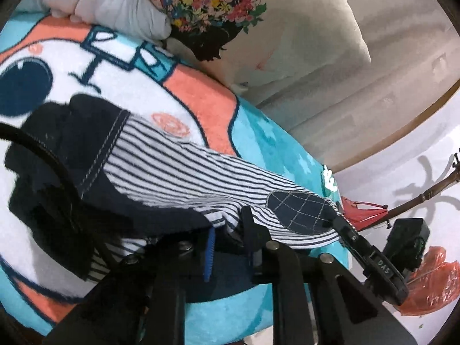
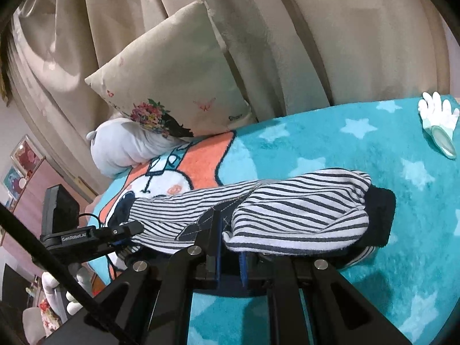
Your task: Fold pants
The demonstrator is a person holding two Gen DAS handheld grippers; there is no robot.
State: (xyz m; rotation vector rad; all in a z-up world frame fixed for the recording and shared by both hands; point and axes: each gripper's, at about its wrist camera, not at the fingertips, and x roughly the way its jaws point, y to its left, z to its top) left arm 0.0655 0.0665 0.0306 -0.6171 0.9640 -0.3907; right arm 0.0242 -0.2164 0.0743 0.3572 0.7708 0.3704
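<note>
Small striped navy-and-white pants (image 1: 178, 172) with navy cuffs and an oval knee patch (image 1: 302, 210) lie on a teal cartoon blanket (image 1: 258, 132). My left gripper (image 1: 230, 244) is shut on the pants' near edge, the cloth draped over its fingers. In the right wrist view the pants (image 2: 287, 210) lie bunched across the blanket (image 2: 373, 155), the navy cuff (image 2: 379, 218) at the right. My right gripper (image 2: 230, 250) is shut on the pants' near edge. Each gripper shows in the other's view: the right one (image 1: 342, 224) at the knee patch, the left one (image 2: 135, 228) at the left end.
A beige floral pillow (image 2: 172, 86) and a white plush toy (image 2: 123, 149) sit at the blanket's far side before beige curtains (image 2: 287, 28). A white glove (image 2: 437, 120) lies at the far right. Red plastic (image 1: 431, 284) and a wooden stick (image 1: 425, 195) lie off the bed.
</note>
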